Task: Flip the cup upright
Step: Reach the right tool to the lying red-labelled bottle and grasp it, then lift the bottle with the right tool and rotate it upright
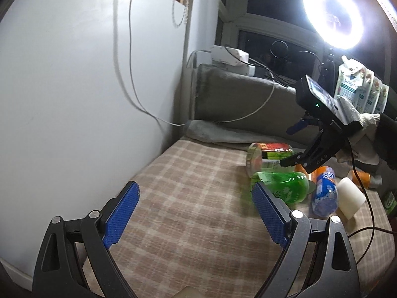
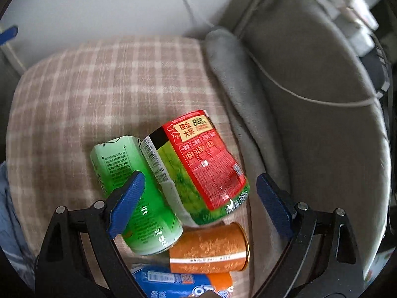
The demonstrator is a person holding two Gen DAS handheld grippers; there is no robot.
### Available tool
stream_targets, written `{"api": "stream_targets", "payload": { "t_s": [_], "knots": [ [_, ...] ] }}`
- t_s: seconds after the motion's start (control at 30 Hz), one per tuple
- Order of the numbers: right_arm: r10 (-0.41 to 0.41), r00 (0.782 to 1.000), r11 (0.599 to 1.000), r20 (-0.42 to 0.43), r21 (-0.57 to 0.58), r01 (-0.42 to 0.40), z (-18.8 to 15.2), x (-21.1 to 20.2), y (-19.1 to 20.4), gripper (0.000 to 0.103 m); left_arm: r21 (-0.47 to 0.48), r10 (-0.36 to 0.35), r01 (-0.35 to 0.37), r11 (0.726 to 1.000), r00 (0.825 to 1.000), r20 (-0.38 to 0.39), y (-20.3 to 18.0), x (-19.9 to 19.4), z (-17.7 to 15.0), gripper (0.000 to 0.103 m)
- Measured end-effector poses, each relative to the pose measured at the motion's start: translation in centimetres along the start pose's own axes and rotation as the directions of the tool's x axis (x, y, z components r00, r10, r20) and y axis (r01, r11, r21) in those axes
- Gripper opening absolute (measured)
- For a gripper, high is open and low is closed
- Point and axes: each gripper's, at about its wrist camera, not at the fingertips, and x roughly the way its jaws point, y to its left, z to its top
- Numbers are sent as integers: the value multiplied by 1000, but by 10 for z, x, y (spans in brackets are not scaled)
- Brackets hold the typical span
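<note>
A clear cup with a red and green label (image 2: pixel 201 166) lies on its side on the checked cloth (image 2: pixel 86 87); it also shows in the left wrist view (image 1: pixel 268 154). My right gripper (image 2: pixel 199 186) is open, hovering above it, fingers on either side; it appears in the left wrist view (image 1: pixel 291 160). A green bottle (image 2: pixel 134 193) lies against the cup's left. My left gripper (image 1: pixel 196 193) is open and empty, low over the cloth, left of the pile.
An orange can (image 2: pixel 211 250) and a blue bottle (image 2: pixel 173 283) lie near the cup. A white cup (image 1: pixel 351 198) lies to the right. Grey blanket (image 2: pixel 310 124) and cables behind. A white wall (image 1: pixel 74 87) on the left; a ring light (image 1: pixel 333 12) above.
</note>
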Motion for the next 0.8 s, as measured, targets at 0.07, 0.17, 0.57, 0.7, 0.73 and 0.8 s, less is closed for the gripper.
{"api": "stream_targets", "payload": {
  "t_s": [0.07,0.17,0.57,0.7,0.73,0.8],
  "knots": [
    [-4,1000,1000,-19,-13,4,5,11,1,94,-4,9,-9,1000,1000,-3,2,3,0,92],
    [17,999,1000,-30,-10,-18,10,26,-1,94,-14,15,-15,1000,1000,-8,3,6,1,92],
    [55,998,996,31,63,-57,5,21,-21,89,-35,37,-38,999,999,-16,9,13,1,92],
    [30,996,992,85,120,-40,-3,5,-33,88,-27,23,-24,999,1000,-17,4,14,1,92],
    [17,995,991,99,132,-30,-5,0,-34,87,-25,20,-21,999,1000,-15,3,14,0,92],
    [-2,991,985,133,174,-22,-7,-12,-38,87,-23,16,-16,1000,1000,-11,2,12,0,92]
  ]
}}
